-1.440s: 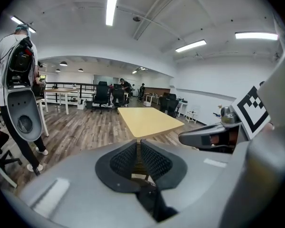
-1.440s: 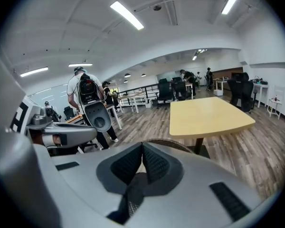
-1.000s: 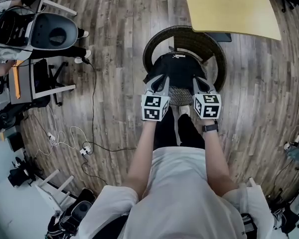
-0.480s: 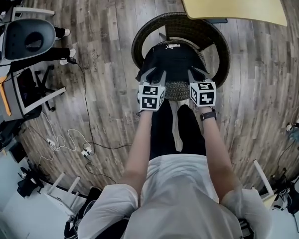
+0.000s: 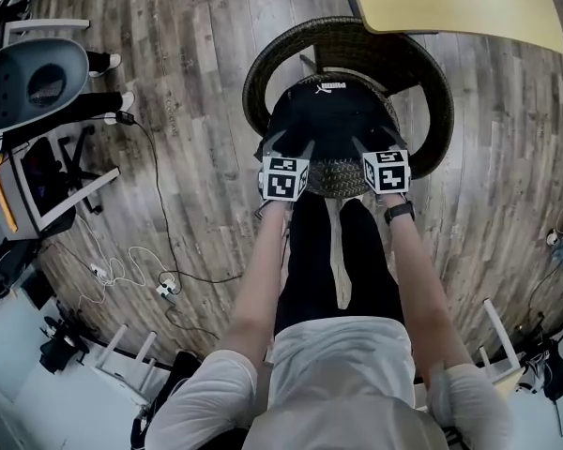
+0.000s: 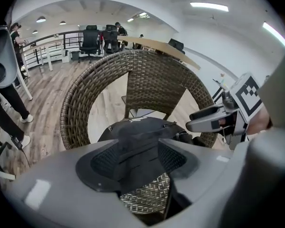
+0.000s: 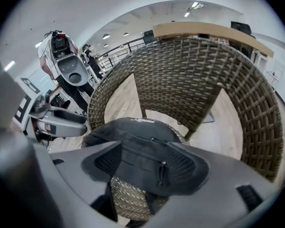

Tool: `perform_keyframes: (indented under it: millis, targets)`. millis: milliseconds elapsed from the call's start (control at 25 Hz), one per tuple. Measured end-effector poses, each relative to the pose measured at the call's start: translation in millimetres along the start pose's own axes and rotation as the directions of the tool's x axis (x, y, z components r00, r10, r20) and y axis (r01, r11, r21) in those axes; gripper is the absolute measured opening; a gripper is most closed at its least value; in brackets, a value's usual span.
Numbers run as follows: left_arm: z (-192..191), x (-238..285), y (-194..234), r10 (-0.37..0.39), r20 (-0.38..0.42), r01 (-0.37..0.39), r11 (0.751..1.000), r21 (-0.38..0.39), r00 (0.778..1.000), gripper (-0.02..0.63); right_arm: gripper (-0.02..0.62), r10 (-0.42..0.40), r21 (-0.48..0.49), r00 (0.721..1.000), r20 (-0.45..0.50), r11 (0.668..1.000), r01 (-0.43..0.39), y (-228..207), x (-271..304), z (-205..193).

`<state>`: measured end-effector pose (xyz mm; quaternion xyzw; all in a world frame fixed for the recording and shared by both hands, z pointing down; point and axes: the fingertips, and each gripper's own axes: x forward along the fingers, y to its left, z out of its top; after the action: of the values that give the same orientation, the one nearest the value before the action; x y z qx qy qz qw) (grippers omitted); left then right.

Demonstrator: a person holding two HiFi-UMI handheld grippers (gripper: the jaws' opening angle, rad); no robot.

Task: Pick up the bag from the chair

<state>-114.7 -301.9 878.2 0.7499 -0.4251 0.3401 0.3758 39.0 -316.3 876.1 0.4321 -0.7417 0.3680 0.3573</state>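
Note:
A black bag (image 5: pixel 330 120) lies on the seat of a round wicker chair (image 5: pixel 263 73). Both grippers hang over the bag's near edge, pointing steeply down. My left gripper (image 5: pixel 290 146) is over the bag's left front and my right gripper (image 5: pixel 374 143) over its right front. Both pairs of jaws have just been opening and stand apart. In the left gripper view the bag (image 6: pixel 140 129) shows between the spread pads (image 6: pixel 103 159), and the pads do not press on it. The right gripper view shows the same, with the bag's zip pull (image 7: pixel 160 171) between the jaws.
A yellow table (image 5: pixel 450 3) stands just behind the chair. A grey office chair (image 5: pixel 28 78) and a person's legs are at the far left. Cables (image 5: pixel 141 261) trail over the wooden floor at left. My own legs stand close against the chair's front.
Both grippers have sunk down onto the front of the bag. Their jaws, shut a second ago, now stand apart.

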Motion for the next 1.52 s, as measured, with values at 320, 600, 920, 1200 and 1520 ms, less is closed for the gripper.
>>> perform_keyframes:
  millis: [320, 600, 920, 1200, 1520]
  targets:
    - [-25.9, 49.8, 31.3, 0.045, -0.071, -0.043, 0.999, 0.032, 0.996, 0.331, 0.335, -0.074, -0.012, 0.992, -0.1, 0.997, 0.073, -23.7, 56.5, -33.1]
    - [-51.0, 78.6, 55.3, 0.102, -0.154, -0.101, 0.995, 0.014, 0.983, 0.393, 0.371, -0.113, -0.024, 0.981, -0.157, 0.994, 0.11, -45.8, 86.0, -48.4]
    - [-69.0, 98.6, 54.0, 0.061, -0.21, -0.066, 0.998, -0.018, 0.976, 0.353, 0.374, -0.118, -0.024, 0.972, -0.202, 0.993, 0.116, -56.4, 111.5, -62.2]
    - [-75.9, 108.9, 51.3, 0.028, -0.204, -0.037, 0.998, -0.042, 0.979, 0.255, 0.373, -0.063, -0.021, 0.973, -0.22, 0.998, 0.06, -58.6, 121.5, -66.1]
    - [-73.2, 107.1, 44.2, -0.006, -0.14, 0.005, 1.0, -0.009, 0.99, 0.155, 0.34, -0.03, -0.003, 0.98, -0.194, 1.0, 0.03, -55.7, 121.8, -66.0]
